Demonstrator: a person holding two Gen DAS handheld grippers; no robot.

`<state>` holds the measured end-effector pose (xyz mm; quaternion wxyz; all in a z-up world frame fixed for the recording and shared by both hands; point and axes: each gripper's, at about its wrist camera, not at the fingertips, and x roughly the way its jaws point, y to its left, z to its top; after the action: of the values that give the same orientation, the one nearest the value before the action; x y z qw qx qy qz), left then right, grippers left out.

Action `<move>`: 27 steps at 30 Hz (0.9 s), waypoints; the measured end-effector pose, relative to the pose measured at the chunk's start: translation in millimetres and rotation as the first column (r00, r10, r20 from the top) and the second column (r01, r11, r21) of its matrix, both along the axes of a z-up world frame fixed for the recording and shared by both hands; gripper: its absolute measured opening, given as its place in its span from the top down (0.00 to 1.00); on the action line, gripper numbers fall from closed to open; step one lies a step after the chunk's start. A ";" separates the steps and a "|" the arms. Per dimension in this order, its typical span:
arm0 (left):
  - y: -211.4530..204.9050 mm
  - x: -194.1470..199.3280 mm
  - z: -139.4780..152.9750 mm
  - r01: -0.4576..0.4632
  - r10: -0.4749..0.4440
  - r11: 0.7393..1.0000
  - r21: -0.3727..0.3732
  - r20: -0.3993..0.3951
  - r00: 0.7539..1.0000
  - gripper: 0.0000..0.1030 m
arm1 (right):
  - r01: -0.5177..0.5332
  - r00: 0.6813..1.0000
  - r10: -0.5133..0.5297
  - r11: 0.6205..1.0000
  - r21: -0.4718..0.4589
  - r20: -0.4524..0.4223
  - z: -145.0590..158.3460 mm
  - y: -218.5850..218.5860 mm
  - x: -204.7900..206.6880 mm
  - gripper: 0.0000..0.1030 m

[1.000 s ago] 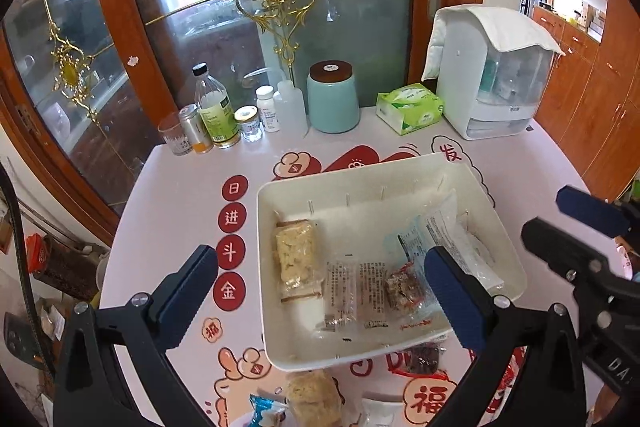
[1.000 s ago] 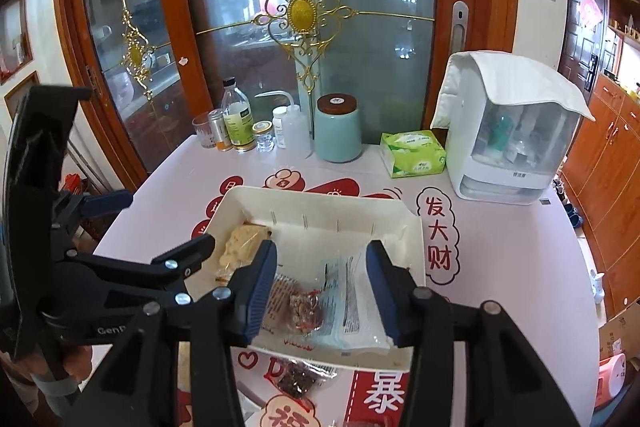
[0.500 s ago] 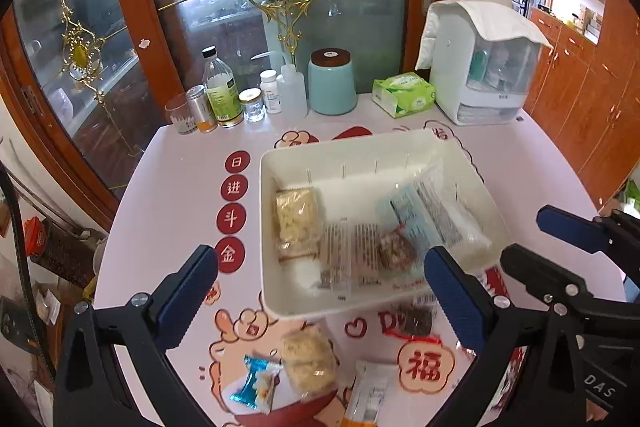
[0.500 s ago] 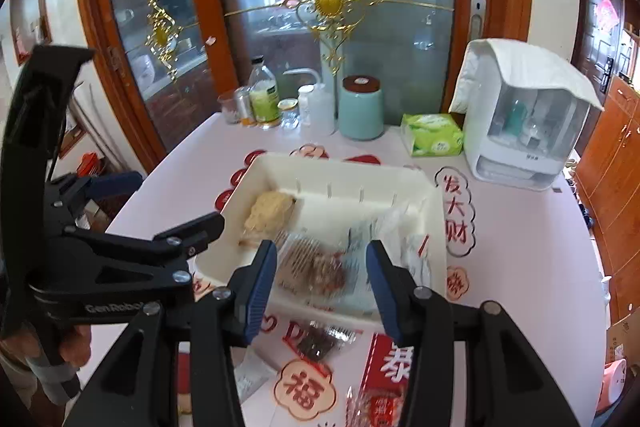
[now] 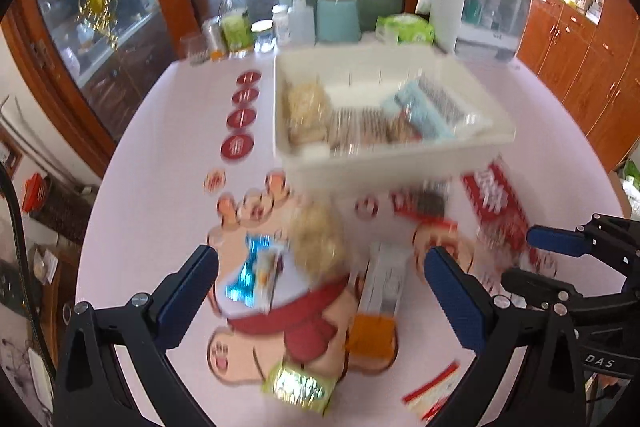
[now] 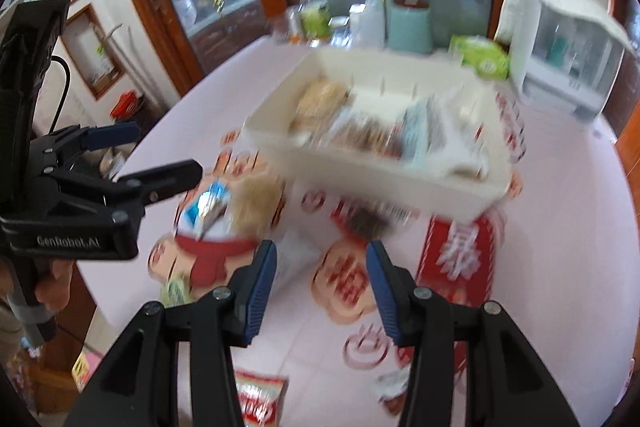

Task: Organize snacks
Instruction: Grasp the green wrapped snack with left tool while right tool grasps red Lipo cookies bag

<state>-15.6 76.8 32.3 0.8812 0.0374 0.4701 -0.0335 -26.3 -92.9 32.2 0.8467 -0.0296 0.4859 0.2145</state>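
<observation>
Snacks scattered lower centre below white tray (image 5: 384, 163); left gripper (image 5: 320, 283) and right gripper (image 6: 322, 283) both spread wide, grasping nothing. Frames blurred.

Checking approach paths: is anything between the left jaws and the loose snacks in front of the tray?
Nothing visible. The left gripper is open and empty, with the blue packet and puffed snack on bare table before it; the white tray lies beyond them.

pink table (image 5: 152, 163) | white tray (image 5: 384, 163), loose snack packets (image 5: 256, 271), bottles, teal jar (image 5: 338, 15), tissue pack
</observation>
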 end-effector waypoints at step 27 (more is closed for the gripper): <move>51.8 -69.5 -113.6 -0.045 0.066 0.995 0.089 -0.243 0.968 0.01 | -0.339 0.904 0.270 0.926 -0.168 -0.332 -116.7 77.9 -112.7 0.54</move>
<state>-85.1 128.6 -81.3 0.8144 0.0562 0.5776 0.0062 -139.1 -14.9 -84.4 0.7093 -0.1666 0.6199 0.2913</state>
